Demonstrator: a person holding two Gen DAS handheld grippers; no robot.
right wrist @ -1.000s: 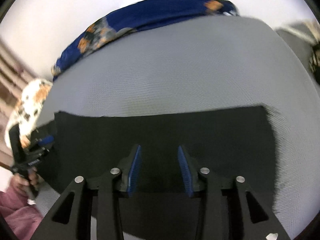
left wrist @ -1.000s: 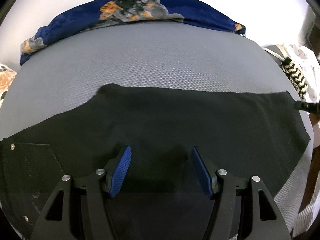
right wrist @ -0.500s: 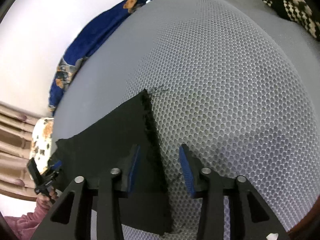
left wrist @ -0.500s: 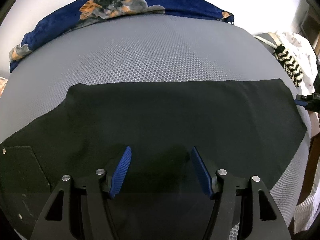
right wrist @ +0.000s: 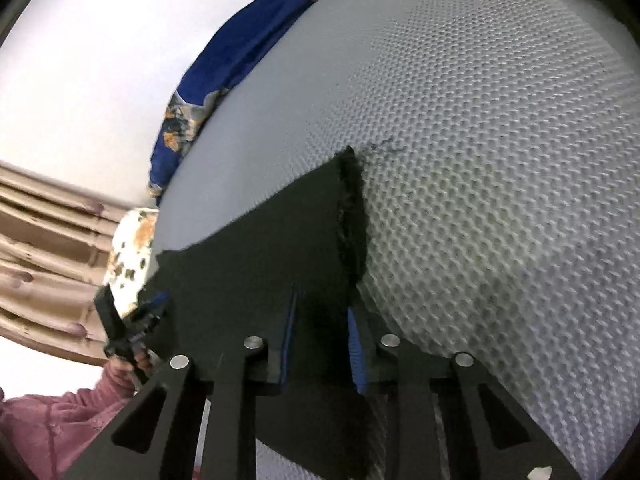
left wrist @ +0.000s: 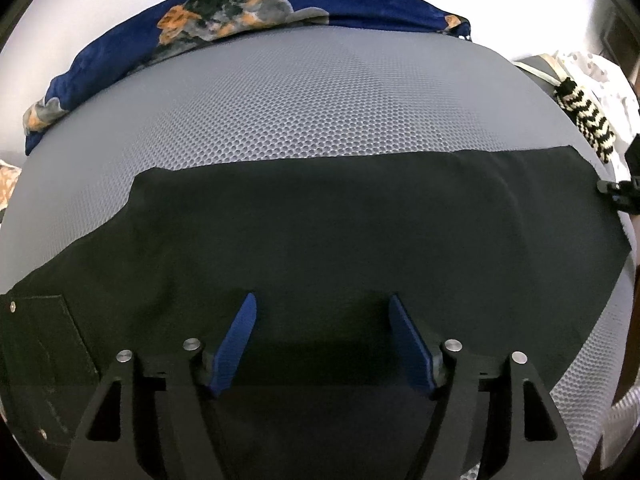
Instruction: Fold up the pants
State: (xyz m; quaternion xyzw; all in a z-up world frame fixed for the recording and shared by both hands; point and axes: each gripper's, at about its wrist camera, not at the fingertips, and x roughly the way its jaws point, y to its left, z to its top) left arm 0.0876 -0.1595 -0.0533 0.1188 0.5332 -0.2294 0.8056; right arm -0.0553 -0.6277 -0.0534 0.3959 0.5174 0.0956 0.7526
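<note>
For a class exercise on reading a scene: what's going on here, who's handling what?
A person holding a gripper in each hand is folding black pants laid flat on a grey mesh mattress. The right gripper has just been closing at the pants' hem edge, cloth between its pads; whether it has pinched the cloth is unclear. The left gripper hangs open over the waist end near the pocket, its jaws having just widened, gripping nothing.

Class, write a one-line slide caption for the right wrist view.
Right gripper, its jaws just closing over the hem end of black pants spread on a grey mesh mattress.
</note>
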